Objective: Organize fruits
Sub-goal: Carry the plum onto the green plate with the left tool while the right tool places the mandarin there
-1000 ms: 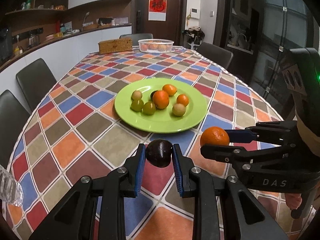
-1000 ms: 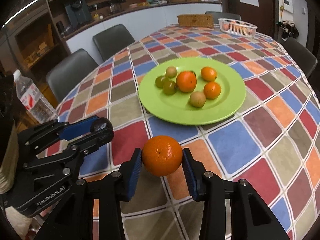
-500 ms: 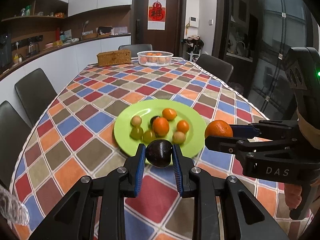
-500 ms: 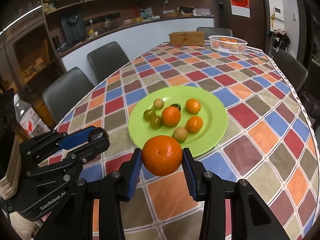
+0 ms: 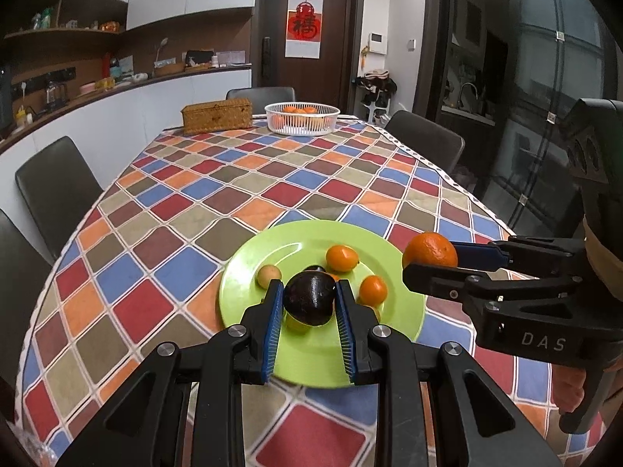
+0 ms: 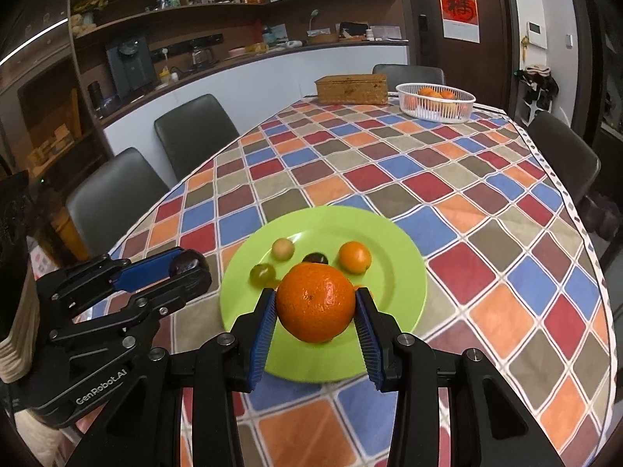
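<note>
Left gripper (image 5: 310,313) closed on dark plum (image 5: 309,299), held above near part of green plate (image 5: 249,268). Right gripper (image 6: 316,321) closed on orange (image 6: 316,302), also over plate near edge. Neither fruit set down yet. Plate already carries small oranges, pale round fruit (image 6: 282,248), green fruit (image 6: 262,274). White basket (image 6: 436,102) with oranges stands at far end of tabletop. Held fruits hide some plate fruits; exact count unclear.
</note>
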The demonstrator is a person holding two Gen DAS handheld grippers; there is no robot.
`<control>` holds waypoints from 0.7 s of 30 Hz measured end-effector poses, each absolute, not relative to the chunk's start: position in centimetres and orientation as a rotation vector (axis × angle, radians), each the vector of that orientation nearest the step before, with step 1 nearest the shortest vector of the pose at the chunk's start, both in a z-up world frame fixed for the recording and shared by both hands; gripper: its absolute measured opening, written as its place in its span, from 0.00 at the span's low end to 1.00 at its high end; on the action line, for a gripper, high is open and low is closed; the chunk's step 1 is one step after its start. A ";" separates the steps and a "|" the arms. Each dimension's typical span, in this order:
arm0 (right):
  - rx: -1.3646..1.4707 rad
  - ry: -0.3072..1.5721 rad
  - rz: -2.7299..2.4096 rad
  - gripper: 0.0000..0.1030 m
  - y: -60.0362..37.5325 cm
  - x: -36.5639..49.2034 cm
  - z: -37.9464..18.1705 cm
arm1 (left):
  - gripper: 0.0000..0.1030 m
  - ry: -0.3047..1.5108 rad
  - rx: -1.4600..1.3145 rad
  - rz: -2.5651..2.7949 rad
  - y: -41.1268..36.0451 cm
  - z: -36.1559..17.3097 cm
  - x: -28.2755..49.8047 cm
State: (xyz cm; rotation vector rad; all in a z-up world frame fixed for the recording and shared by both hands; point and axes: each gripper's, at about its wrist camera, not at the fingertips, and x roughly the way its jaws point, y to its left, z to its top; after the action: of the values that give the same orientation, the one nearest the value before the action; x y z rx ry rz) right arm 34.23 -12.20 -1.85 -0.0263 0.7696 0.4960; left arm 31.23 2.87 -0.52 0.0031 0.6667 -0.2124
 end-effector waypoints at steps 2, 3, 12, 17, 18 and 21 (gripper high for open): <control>-0.025 0.770 0.493 0.40 -12.1 34.9 -2.0 | 0.26 0.675 -0.008 -0.219 3.0 -0.8 32.2; -0.025 0.773 0.492 0.40 -12.1 35.3 -2.0 | 0.26 0.680 -0.011 -0.220 3.0 -0.9 32.7; -0.033 0.814 0.466 0.40 -11.9 38.7 -3.4 | 0.26 0.745 -0.028 -0.219 3.5 -3.2 36.5; -0.013 0.861 0.451 0.40 -12.0 40.5 -5.1 | 0.26 0.798 -0.034 -0.214 3.5 -4.9 38.2; -0.008 0.871 0.448 0.40 -12.0 40.8 -5.5 | 0.26 0.808 -0.035 -0.213 3.5 -5.2 38.6; 0.003 0.889 0.442 0.40 -12.0 41.6 -6.3 | 0.26 0.830 -0.036 -0.211 3.5 -5.8 39.3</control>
State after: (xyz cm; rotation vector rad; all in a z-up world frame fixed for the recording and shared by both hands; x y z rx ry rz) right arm 41.61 -12.01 -6.29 0.0034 0.8891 0.4417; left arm 39.25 3.55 -5.81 -0.0357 0.8300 -0.2115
